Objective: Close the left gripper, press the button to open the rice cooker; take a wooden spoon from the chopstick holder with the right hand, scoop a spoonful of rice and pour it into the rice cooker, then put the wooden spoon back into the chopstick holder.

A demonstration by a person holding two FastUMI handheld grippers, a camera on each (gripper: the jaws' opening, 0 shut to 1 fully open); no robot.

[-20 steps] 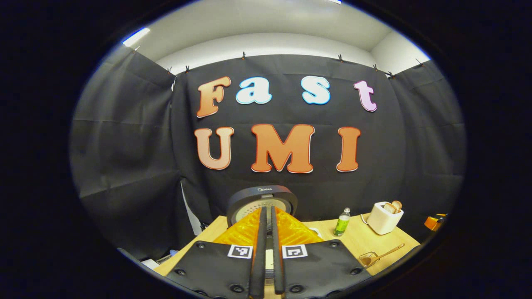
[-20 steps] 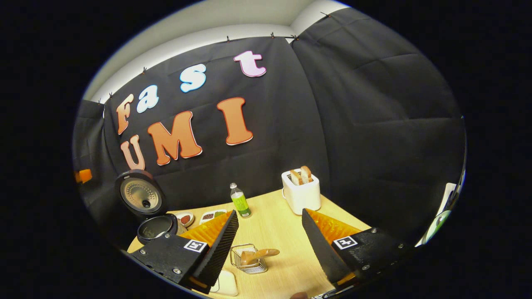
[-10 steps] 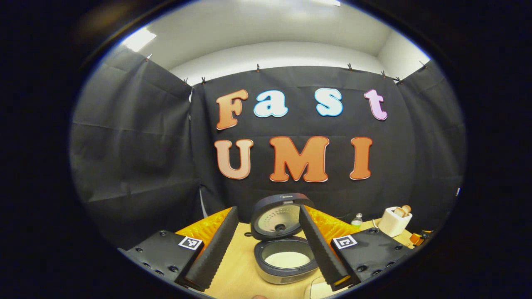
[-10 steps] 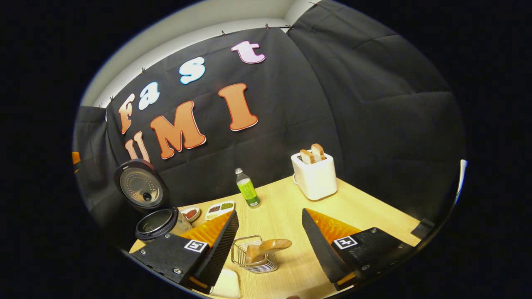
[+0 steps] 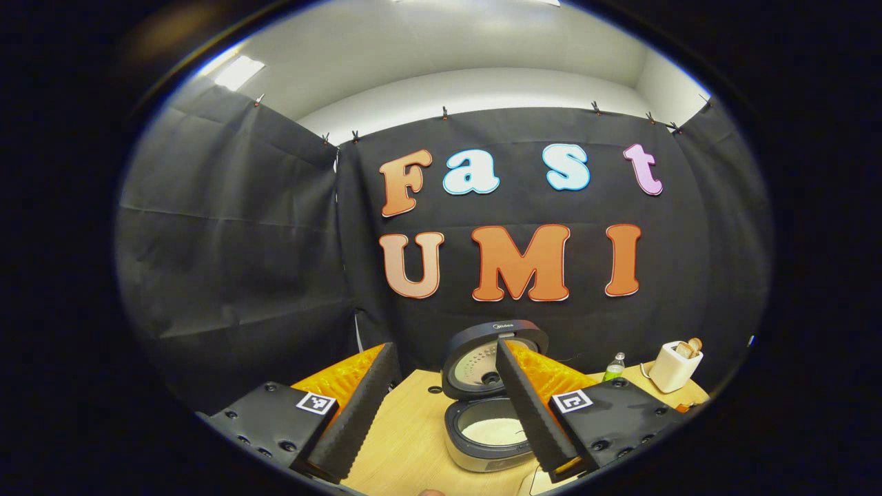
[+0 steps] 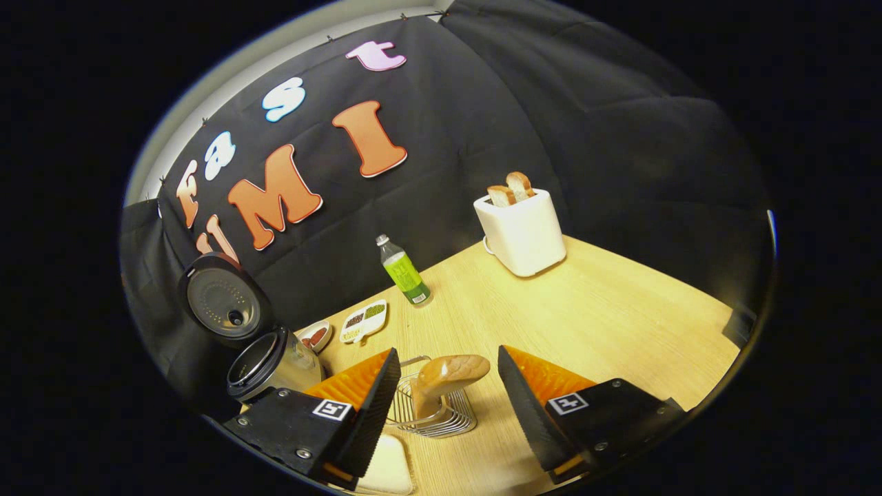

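Left gripper (image 5: 441, 406): jaws are held apart and empty, near the cooker; its pressing job is judged done.
Rice cooker: the grey round rice cooker (image 5: 486, 434) is seen on the light wooden tabletop (image 6: 592, 310) with its lid (image 5: 493, 351) upright, so the white rice inside is exposed for pouring.
Right gripper (image 6: 441, 406): jaws are spread wide, one either side of the spoon, apparently lined up for a grasp.
Wooden spoon: the pale wooden spoon (image 6: 444, 379) is propped, bowl upward, in the wire chopstick holder (image 6: 434, 413), not yet touched.
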